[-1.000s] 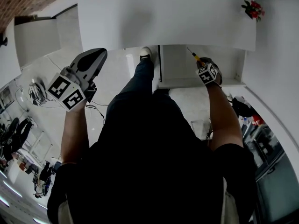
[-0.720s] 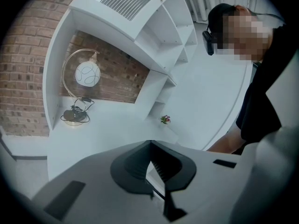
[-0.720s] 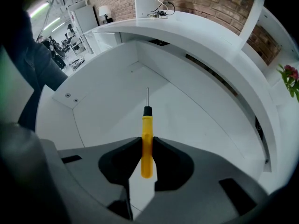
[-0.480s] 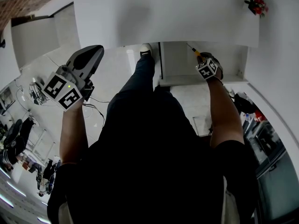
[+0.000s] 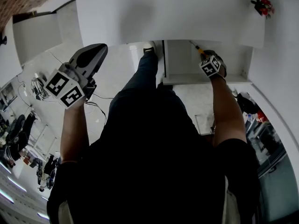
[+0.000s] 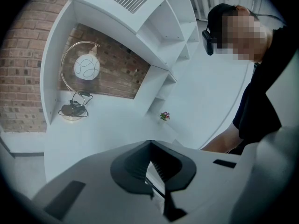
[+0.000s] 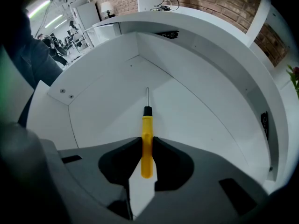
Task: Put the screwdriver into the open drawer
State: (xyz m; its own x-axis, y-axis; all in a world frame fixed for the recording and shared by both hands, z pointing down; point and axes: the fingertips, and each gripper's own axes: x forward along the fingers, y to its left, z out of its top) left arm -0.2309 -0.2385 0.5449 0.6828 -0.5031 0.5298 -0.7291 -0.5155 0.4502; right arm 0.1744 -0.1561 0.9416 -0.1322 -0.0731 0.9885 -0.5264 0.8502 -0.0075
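My right gripper (image 5: 206, 58) is shut on the yellow handle of the screwdriver (image 7: 146, 141). Its thin metal shaft points forward and down into the open white drawer (image 7: 105, 108). In the head view the screwdriver (image 5: 198, 50) sticks out past the gripper, over the drawer (image 5: 183, 64) that stands pulled out from under the white desk. The drawer's inside looks bare. My left gripper (image 5: 96, 54) is held up at the left, away from the drawer. In the left gripper view the left gripper (image 6: 150, 144) has its jaws together with nothing between them.
The white desk top (image 5: 163, 13) lies above the drawer, with red flowers (image 5: 262, 6) at its far right corner. The person's leg and shoe (image 5: 148, 48) stand just left of the drawer. A round lamp (image 6: 86, 68) sits against the brick wall.
The right gripper with the screwdriver has edged slightly forward over the drawer. The left gripper has barely moved.
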